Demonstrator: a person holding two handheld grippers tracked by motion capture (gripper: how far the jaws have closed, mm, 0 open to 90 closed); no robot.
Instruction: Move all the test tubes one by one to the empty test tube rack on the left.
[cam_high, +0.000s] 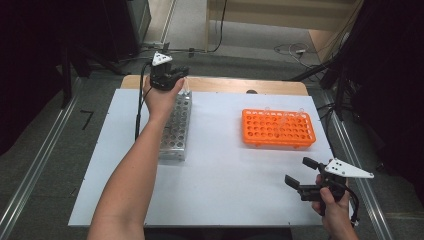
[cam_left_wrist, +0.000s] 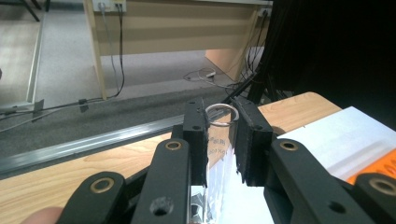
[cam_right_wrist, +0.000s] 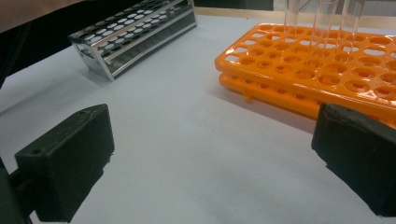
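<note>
My left gripper (cam_high: 181, 76) is at the far end of the metal tube rack (cam_high: 176, 131), shut on a clear test tube (cam_high: 186, 91). In the left gripper view the tube (cam_left_wrist: 219, 148) stands upright between the black pads, its round rim just above them, with the left gripper (cam_left_wrist: 219, 112) closed on its sides. My right gripper (cam_high: 297, 171) hovers low over the white sheet at the front right, open, with nothing between its jaws (cam_right_wrist: 212, 158). The orange rack (cam_high: 278, 128) holds three clear tubes (cam_right_wrist: 322, 28) near its far edge.
A white sheet (cam_high: 220, 170) covers the wooden table (cam_high: 225, 85). The metal rack (cam_right_wrist: 135, 32) lies left of centre, the orange rack (cam_right_wrist: 303, 60) right of centre. Cables and a wooden desk (cam_left_wrist: 177, 28) stand on the floor beyond the table.
</note>
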